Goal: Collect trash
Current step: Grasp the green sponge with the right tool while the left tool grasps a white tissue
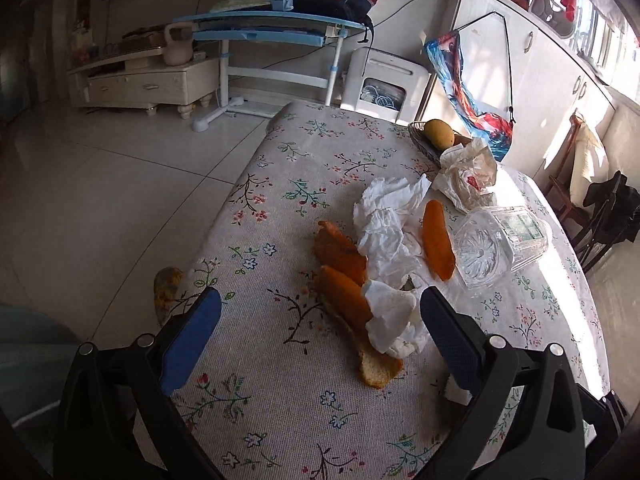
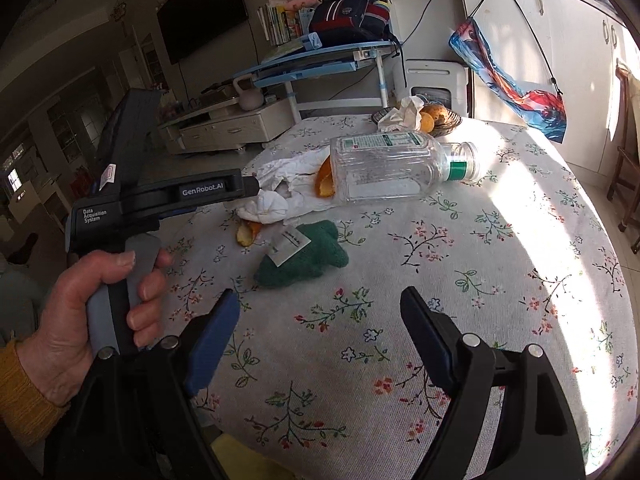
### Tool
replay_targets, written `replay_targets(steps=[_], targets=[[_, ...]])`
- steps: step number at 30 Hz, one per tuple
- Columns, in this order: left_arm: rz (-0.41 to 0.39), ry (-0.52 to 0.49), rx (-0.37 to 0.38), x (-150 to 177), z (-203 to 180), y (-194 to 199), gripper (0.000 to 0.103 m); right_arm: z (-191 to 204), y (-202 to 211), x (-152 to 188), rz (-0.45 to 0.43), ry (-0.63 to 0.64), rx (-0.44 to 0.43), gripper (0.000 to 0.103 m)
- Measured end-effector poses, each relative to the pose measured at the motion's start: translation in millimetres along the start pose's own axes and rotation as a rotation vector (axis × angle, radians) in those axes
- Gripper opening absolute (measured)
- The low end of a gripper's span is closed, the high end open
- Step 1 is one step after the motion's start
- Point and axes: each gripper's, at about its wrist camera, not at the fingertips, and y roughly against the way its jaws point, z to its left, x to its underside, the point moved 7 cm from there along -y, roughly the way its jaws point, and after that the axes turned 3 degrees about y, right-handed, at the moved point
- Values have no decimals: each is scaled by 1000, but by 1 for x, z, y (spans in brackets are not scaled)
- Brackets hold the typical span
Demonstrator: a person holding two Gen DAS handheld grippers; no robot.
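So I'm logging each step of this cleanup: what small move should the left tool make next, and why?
Probably ease the left tool forward and down onto the crumpled tissue: its jaws stand open and empty, and the tissue lies right between them on the tablecloth, beside the orange peel.

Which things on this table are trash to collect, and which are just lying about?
Trash:
- orange peels
- crumpled tissues
- empty plastic bottle
- crumpled wrapper

Lying about:
- fruit basket with fruit
- green cloth, tagged, possibly not trash
- floral tablecloth
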Motion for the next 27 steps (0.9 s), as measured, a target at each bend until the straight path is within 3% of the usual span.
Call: replay_targets(steps=[6, 10, 13, 21, 22, 24, 25, 27], targets=[[21, 14, 37, -1, 3, 0, 97, 3, -43, -17, 65, -34, 11, 78], [9, -1, 21, -6, 3, -4, 97, 0, -60, -10, 134, -30, 3, 58], [4, -13, 16, -21, 1, -12, 97, 1, -55, -4, 132, -5, -7, 53], [52, -181, 2, -45, -34, -57, 95, -15, -22, 17, 140, -43, 5, 46], [59, -186, 11, -46, -38, -62, 92, -18, -19, 21, 140, -63, 2, 46], [83, -192, 37, -44, -45, -69, 60, -22, -13, 25, 136, -92, -6, 46], [96, -190, 49, -43, -48, -71, 52, -23, -11, 26, 136, -97, -6, 46], [98, -189, 64, -39, -52, -71, 25, -23, -10, 27, 133, -104, -11, 46]])
